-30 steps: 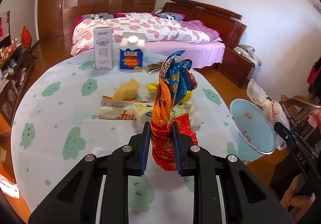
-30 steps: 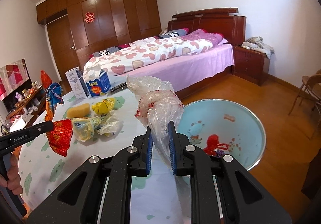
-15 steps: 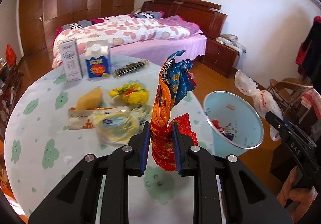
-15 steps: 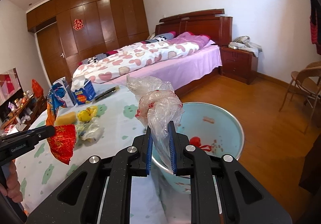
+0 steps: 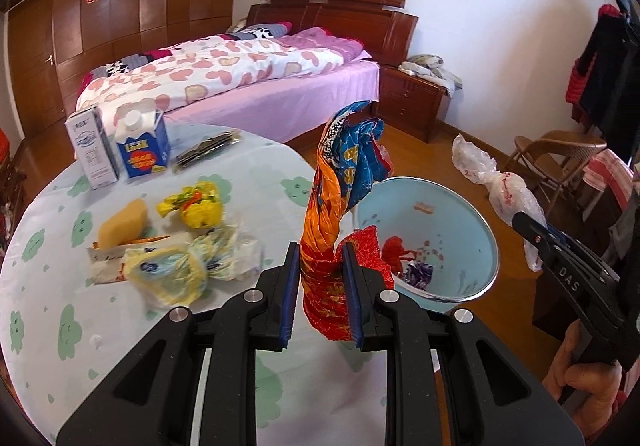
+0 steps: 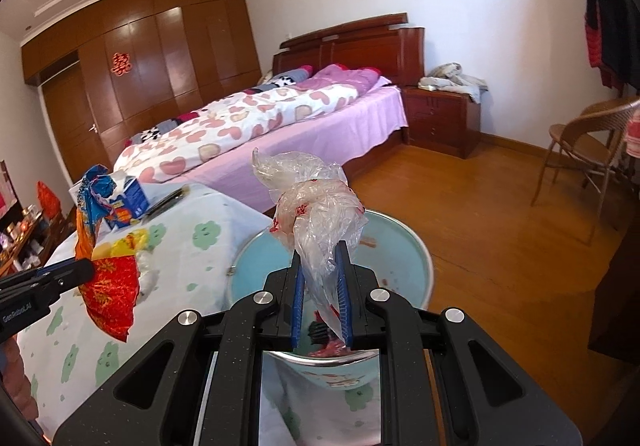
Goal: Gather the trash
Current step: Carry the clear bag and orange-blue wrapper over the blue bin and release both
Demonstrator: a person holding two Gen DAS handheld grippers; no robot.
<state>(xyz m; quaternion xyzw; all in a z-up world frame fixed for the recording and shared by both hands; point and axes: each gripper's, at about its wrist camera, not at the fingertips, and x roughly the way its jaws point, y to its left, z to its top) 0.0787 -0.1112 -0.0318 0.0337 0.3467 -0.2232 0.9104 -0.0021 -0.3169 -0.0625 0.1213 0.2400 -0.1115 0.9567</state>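
My left gripper [image 5: 320, 286] is shut on a crumpled red, orange and blue snack wrapper [image 5: 336, 214], held upright over the table edge beside the light blue trash bin [image 5: 472, 222]. My right gripper [image 6: 320, 298] is shut on a clear crumpled plastic bag [image 6: 316, 210], held right above the bin [image 6: 412, 246]. The bin holds some red and purple scraps. The wrapper [image 6: 104, 270] and left gripper also show at the left of the right wrist view. The plastic bag [image 5: 500, 182] shows to the right of the bin in the left wrist view.
On the round table [image 5: 48, 286] lie a yellow wrapper [image 5: 196, 202], a yellow sponge [image 5: 120, 224], a pale plastic bag [image 5: 176, 270], a dark packet [image 5: 208, 150] and two cartons [image 5: 140, 146]. A bed [image 5: 240, 78], nightstand [image 6: 444, 118] and chair [image 6: 588, 150] stand beyond.
Both grippers have swung right towards the bin with their loads. The right gripper with the plastic bag is now directly over the bin's opening.
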